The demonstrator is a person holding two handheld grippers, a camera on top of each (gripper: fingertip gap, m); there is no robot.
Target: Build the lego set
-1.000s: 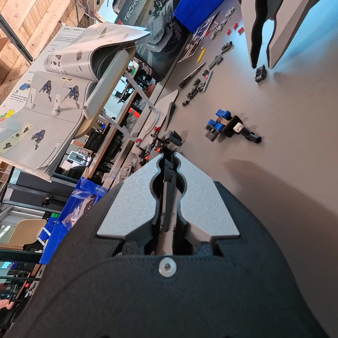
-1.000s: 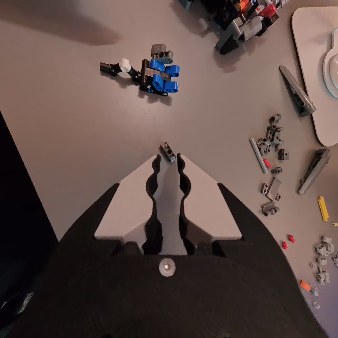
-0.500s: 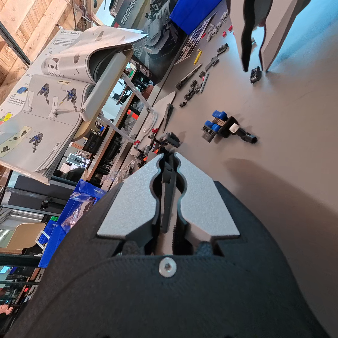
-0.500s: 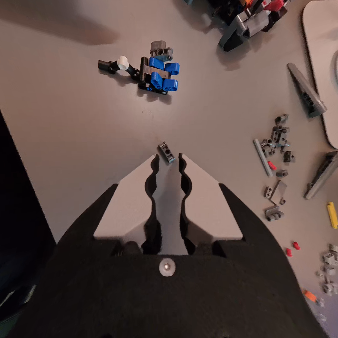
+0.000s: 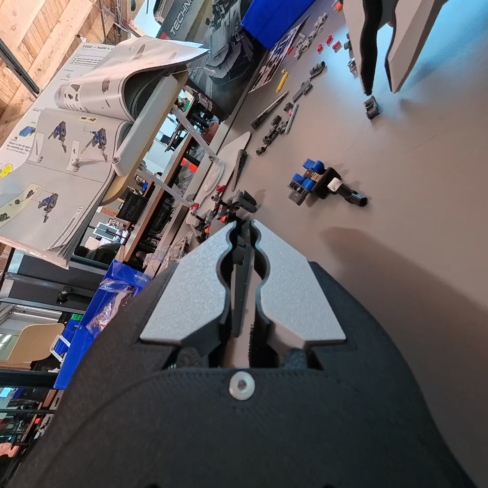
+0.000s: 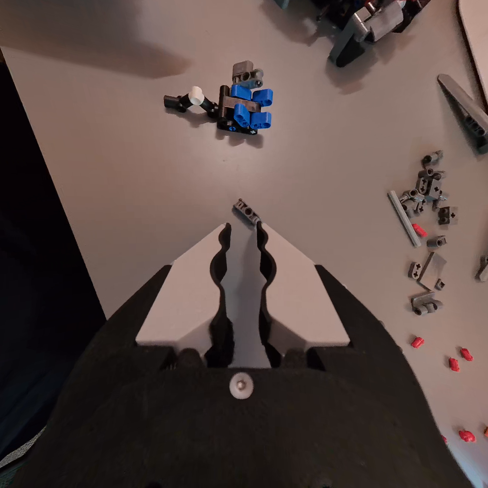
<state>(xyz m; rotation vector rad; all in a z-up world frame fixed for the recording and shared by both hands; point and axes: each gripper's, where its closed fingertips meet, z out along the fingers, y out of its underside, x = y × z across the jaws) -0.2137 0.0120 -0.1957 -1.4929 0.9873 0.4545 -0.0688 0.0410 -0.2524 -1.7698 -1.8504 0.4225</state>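
My right gripper [image 6: 242, 224] hangs with jaws narrowly apart and empty, the small grey connector [image 6: 247, 212] lying on the table [image 6: 132, 171] just off its tips. It looks light, rigid and apt to skid; I'd pinch its long sides. Since earlier I've drawn slightly closer. My left gripper [image 5: 242, 224] stays clamped on a dark slim piece [image 5: 241, 277]. The blue sub-assembly [image 6: 241, 105] lies farther in.

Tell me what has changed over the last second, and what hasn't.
Little has changed. The right gripper has crept slightly toward the small grey connector, which now sits just past its fingertips; it remains open and has grasped nothing. The connector has not moved on the table. The left gripper stays shut on the dark long piece. The blue-and-black subassembly lies where it was.
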